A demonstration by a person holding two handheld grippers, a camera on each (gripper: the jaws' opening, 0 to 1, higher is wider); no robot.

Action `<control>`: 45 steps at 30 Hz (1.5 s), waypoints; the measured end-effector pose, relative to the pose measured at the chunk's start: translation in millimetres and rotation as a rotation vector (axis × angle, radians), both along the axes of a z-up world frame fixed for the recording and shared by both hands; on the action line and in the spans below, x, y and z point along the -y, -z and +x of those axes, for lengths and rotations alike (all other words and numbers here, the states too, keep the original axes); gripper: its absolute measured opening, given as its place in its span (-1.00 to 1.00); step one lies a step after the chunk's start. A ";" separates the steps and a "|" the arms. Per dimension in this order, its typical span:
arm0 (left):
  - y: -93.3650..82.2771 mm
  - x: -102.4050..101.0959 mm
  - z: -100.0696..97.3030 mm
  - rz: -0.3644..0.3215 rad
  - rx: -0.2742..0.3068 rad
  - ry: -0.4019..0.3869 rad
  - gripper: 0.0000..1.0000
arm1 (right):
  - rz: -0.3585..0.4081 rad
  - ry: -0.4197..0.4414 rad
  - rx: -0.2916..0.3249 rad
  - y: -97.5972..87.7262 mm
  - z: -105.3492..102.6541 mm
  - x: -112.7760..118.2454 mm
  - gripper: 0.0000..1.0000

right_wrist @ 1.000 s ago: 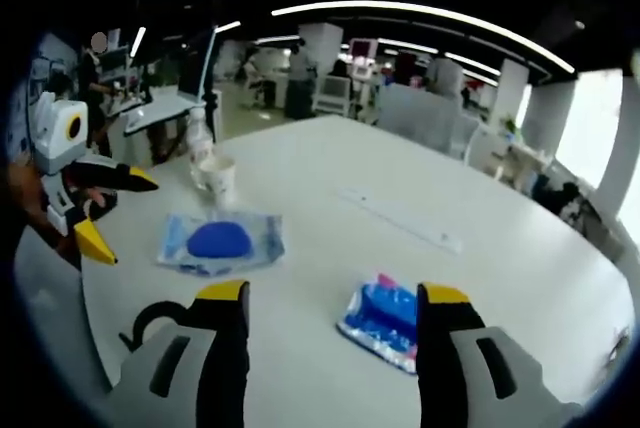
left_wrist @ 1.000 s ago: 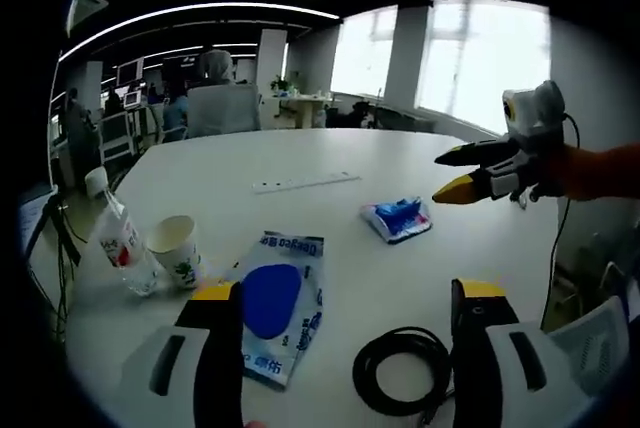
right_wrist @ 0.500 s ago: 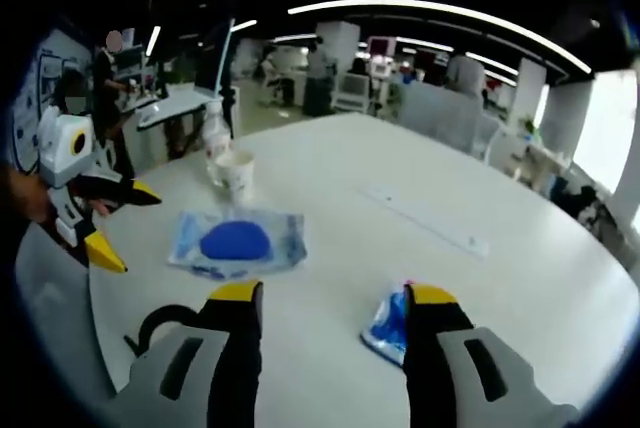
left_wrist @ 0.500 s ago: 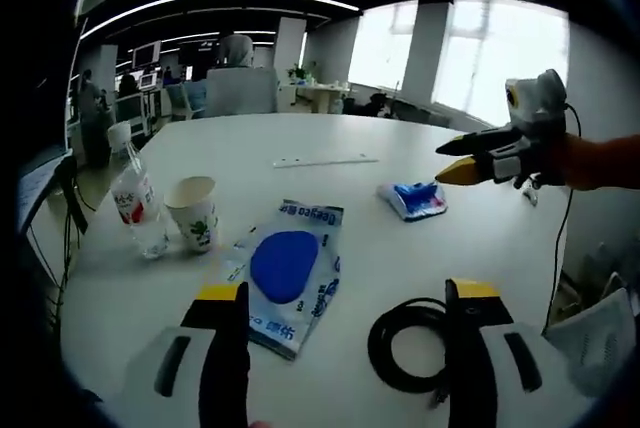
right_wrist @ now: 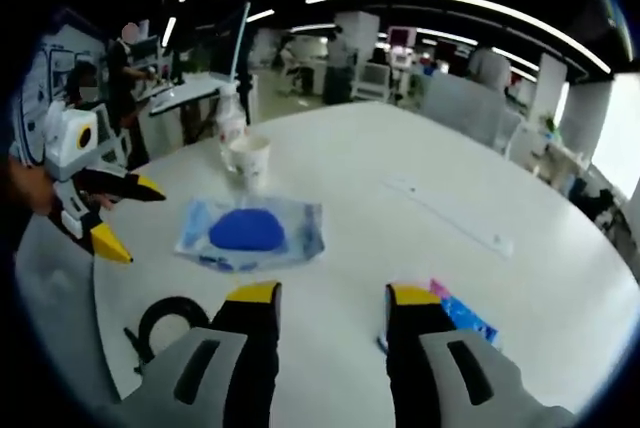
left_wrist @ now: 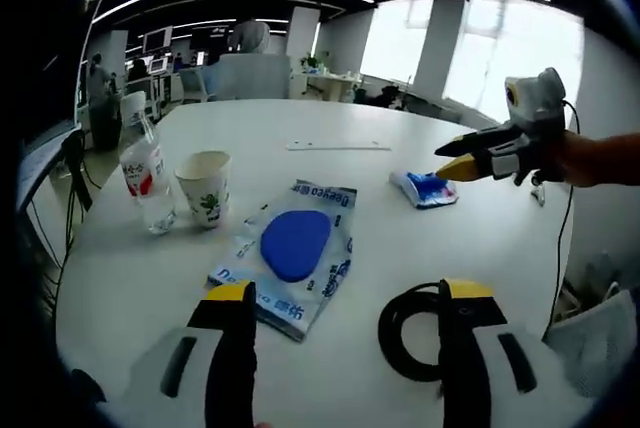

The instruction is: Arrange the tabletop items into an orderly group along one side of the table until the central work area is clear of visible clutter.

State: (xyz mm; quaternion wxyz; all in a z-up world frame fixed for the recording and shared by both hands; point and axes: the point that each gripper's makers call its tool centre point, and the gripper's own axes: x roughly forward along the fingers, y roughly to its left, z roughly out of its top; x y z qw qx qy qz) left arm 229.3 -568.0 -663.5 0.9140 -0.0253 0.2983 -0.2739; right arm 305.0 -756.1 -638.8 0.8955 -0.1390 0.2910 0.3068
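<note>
Left gripper (left_wrist: 343, 293): jaws wide apart, nothing between them, held over the near edge of the white table (left_wrist: 330, 128). Right gripper (right_wrist: 330, 293): jaws drawn in to a narrow gap, tips just beside the small blue packet (right_wrist: 462, 316), which lies off the right jaw; whether they touch it, cannot tell.

Left gripper view takes in the right gripper from the side, its yellow tips close together, just above the small blue packet (left_wrist: 425, 189) toward the table's right edge. Right gripper view takes in the left gripper (right_wrist: 115, 218) at the table's left edge, jaws splayed.

Black cable coil (left_wrist: 412, 330) sits at the near edge by the left gripper's right jaw; in the right gripper view its coil (right_wrist: 168, 320) is partly cut off by the gripper body.

Blue-and-clear pouch (left_wrist: 292, 251) lies flat mid-table, long axis running from the near edge toward the far right. Paper cup (left_wrist: 204, 188) and water bottle (left_wrist: 143, 175) stand upright, side by side near the left edge. A long white strip (left_wrist: 337, 145) lies further back, running left to right; in the right gripper view it (right_wrist: 452, 218) runs diagonally.
</note>
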 end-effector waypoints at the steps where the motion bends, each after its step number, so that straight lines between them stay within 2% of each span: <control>1: 1.7 -0.9 0.4 0.001 -0.002 -0.003 0.44 | -0.003 -0.004 -0.005 1.8 0.7 0.0 -0.27; 8: 10.5 -6.1 2.1 0.002 -0.024 -0.027 0.38 | -0.015 -0.024 -0.017 9.7 8.4 -3.2 -0.39; 12: 13.5 -9.6 3.0 0.019 -0.028 -0.041 0.22 | -0.030 -0.041 -0.017 13.7 11.4 -6.2 -0.43; 13: 17.0 -10.7 4.1 0.022 -0.031 -0.045 0.20 | -0.044 -0.045 0.001 14.2 14.4 -6.1 -0.44; 17: 23.8 -13.5 5.0 0.023 -0.053 -0.061 0.16 | -0.050 -0.051 -0.006 19.8 18.6 -9.5 -0.46; 24: 33.3 -18.4 3.8 0.026 -0.091 -0.083 0.05 | -0.080 -0.088 -0.019 29.9 22.1 -18.7 -0.62; 32: 44.1 -24.2 15.6 0.025 -0.115 -0.131 -0.11 | -0.064 -0.089 -0.036 35.5 32.3 -29.8 -0.67; 43: 57.9 -29.8 21.4 0.025 -0.155 -0.184 -0.19 | -0.054 -0.109 -0.050 44.6 52.3 -45.4 -0.70; 45: 57.7 -30.9 22.7 0.028 -0.145 -0.195 -0.22 | -0.052 -0.112 -0.053 46.5 55.1 -48.9 -0.71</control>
